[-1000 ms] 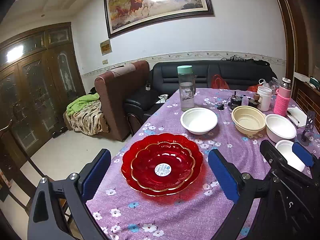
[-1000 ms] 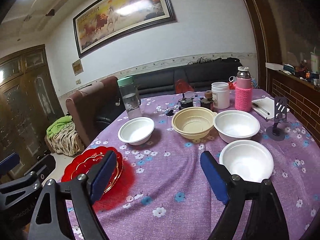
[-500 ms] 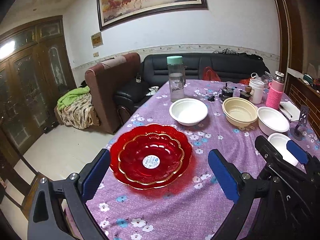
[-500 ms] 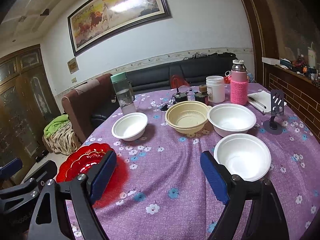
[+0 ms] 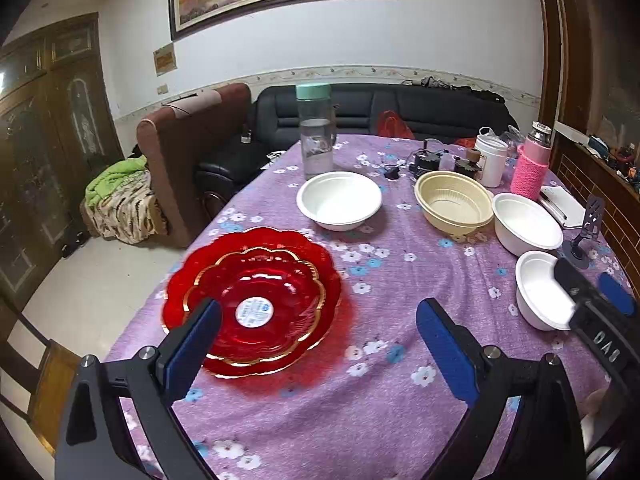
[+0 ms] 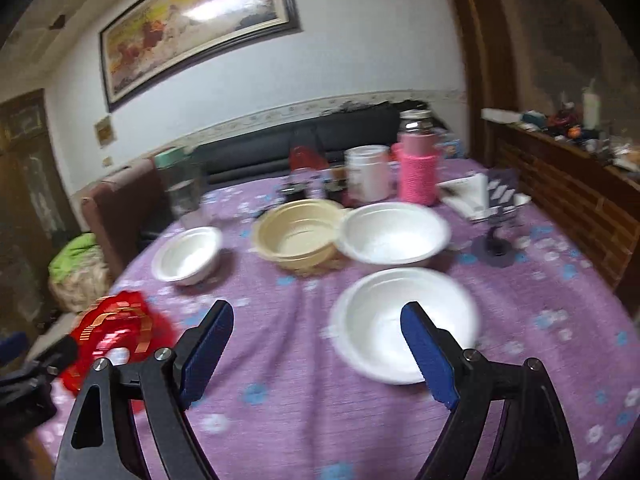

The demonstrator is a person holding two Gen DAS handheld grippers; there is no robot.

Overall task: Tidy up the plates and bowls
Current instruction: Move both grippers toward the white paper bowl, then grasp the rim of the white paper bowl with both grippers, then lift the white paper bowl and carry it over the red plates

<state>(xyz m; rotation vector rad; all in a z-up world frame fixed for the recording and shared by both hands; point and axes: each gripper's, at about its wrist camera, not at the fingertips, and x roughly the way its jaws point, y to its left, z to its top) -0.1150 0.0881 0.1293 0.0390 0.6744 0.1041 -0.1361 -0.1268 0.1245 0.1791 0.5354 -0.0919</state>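
We hold both grippers over a round table covered in a purple flowered cloth (image 5: pixel 400 280), and neither holds anything. Our left gripper (image 5: pixel 316 344) has its blue-padded jaws spread wide, with nothing between them but cloth and the near edge of the scalloped red glass plates (image 5: pixel 256 280), which seem to be two, one nested in the other, with a gold rim and a white sticker in the middle. These plates lie just ahead of this gripper and toward its left jaw, whose pad overlaps their near rim in the picture; whether it touches we cannot tell.

Our right gripper (image 6: pixel 316 344) is likewise wide open and empty. The nearest white foam bowl (image 6: pixel 384 320) sits upright just ahead of it, off toward its right jaw, whose pad crosses the bowl's near rim in the picture. Farther back stand a larger white foam bowl (image 6: pixel 394 236), a cream ribbed plastic bowl (image 6: pixel 298 236) touching it, and a small white foam bowl (image 6: pixel 188 254) well to the left.

We judge the right hand nearer the bowls and the left nearer the plates. The bowls are round, so no axis governs the grip; a jaw must simply straddle the rim.
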